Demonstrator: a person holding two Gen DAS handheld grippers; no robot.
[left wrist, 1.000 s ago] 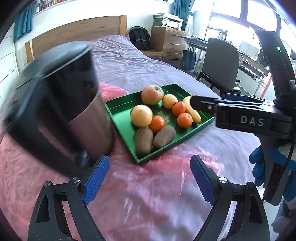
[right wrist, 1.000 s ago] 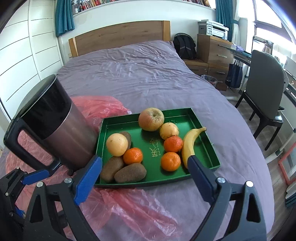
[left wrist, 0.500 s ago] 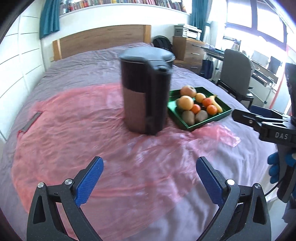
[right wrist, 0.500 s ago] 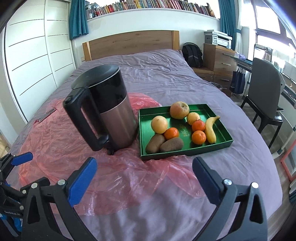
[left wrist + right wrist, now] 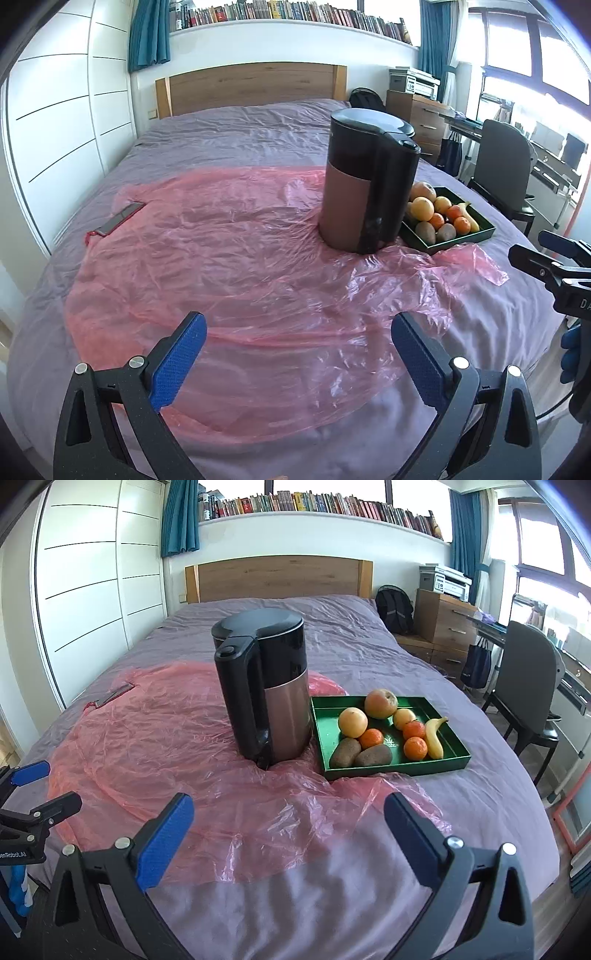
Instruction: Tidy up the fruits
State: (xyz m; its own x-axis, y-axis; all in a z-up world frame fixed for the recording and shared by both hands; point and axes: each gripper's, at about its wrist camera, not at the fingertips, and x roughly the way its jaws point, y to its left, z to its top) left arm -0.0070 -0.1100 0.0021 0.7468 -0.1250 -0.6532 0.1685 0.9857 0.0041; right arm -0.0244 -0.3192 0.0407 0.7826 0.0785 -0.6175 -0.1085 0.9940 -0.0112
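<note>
A green tray (image 5: 439, 766) on the bed holds an apple (image 5: 381, 703), a grapefruit (image 5: 353, 722), several mandarins (image 5: 415, 747), a banana (image 5: 433, 736) and two kiwis (image 5: 373, 755). The tray also shows in the left wrist view (image 5: 463, 242), partly hidden by the kettle. My left gripper (image 5: 297, 350) is open and empty over the pink plastic, well short of the tray. My right gripper (image 5: 290, 829) is open and empty, near the bed's front edge, below the tray.
A black and steel kettle (image 5: 271, 686) stands upright on a pink plastic sheet (image 5: 166, 738) just left of the tray. A flat phone-like object (image 5: 120, 218) lies at the sheet's left edge. A chair (image 5: 524, 686) and drawers stand right of the bed.
Both grippers have pulled back from the tray and kettle toward the bed's front edge. The kettle and the fruit now look smaller and farther away. Both stay open.
</note>
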